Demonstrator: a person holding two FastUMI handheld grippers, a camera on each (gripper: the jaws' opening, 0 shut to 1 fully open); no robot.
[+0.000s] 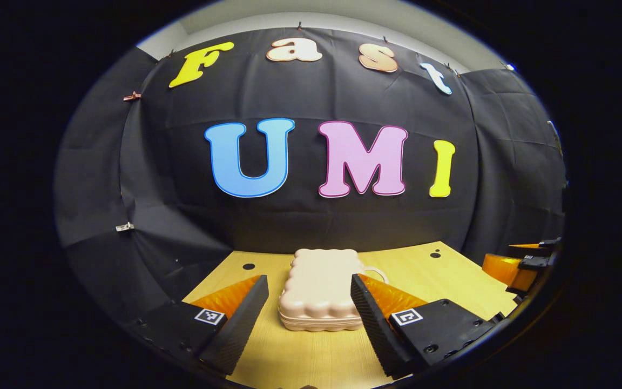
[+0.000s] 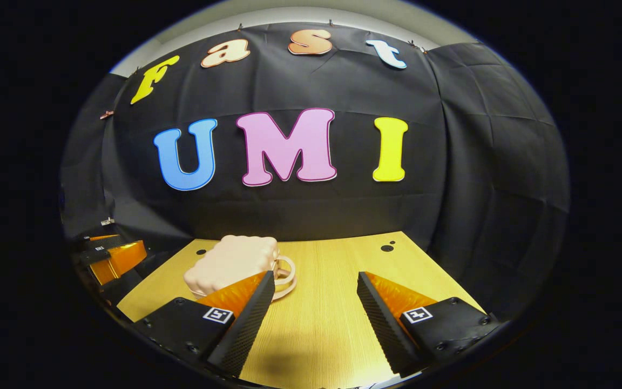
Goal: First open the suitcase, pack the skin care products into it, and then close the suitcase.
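Suitcase [image 1: 319, 289], pale pink and closed, lies toward the table's [image 1: 440, 275] far edge. Left gripper [image 1: 309, 316] and right gripper [image 2: 315, 313] hover spread, holding nothing. Prying one-sided could shove the light case off rather than open it

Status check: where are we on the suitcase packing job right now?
Nothing looks done yet. The suitcase lies shut on the table, handle toward the right gripper's side. In hand: the left gripper is open, fingers either side of the case, not touching; the right gripper is open over bare table. Left: opening, packing, closing. I can't spot the skin care products.
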